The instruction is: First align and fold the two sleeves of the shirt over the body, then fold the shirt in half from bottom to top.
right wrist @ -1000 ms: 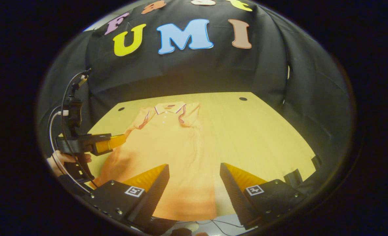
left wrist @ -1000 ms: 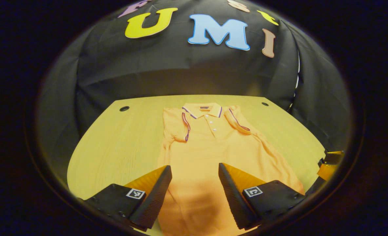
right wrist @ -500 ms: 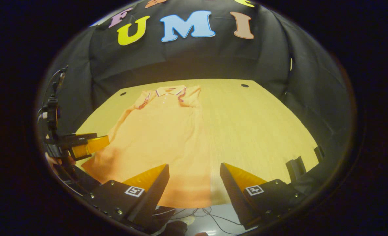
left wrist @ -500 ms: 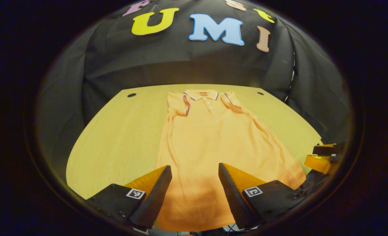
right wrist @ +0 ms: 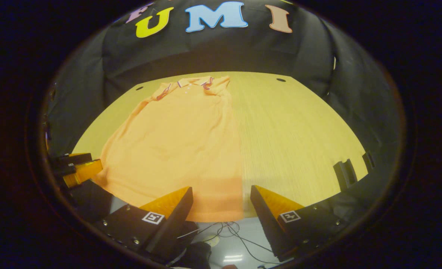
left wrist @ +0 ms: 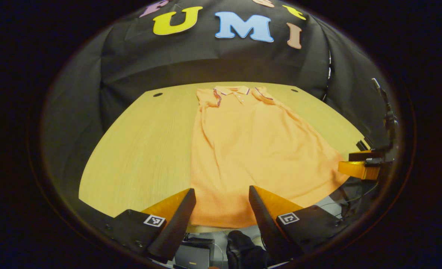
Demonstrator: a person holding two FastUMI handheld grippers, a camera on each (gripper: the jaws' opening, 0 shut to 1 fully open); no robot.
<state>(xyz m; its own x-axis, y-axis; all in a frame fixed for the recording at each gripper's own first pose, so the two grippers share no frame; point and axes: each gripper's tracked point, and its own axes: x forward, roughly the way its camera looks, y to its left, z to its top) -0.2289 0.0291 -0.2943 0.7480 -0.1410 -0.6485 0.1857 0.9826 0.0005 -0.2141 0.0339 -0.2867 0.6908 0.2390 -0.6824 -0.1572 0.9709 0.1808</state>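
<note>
— Where is the shirt (left wrist: pixel 251 149) lying?

— It is lying flat on the table (left wrist: pixel 139 142), collar (left wrist: pixel 231 90) toward the far edge, hem reaching the near edge, both sleeves lying folded over the chest.

— And the grippers?

— The left gripper (left wrist: pixel 221 196) is hovering over the hem, fingers spread wide, gripping nothing. The right gripper (right wrist: pixel 221 194) is hanging by the hem's right corner, equally wide, probably off the cloth.

— Anything below?

— Cables (right wrist: pixel 232 233) are trailing beneath the near edge.

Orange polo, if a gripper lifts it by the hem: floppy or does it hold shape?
Likely floppy: the shirt lies flat with soft wrinkles on the table. Probably light knit, so it would drape and drag rather than slide as one piece.
</note>
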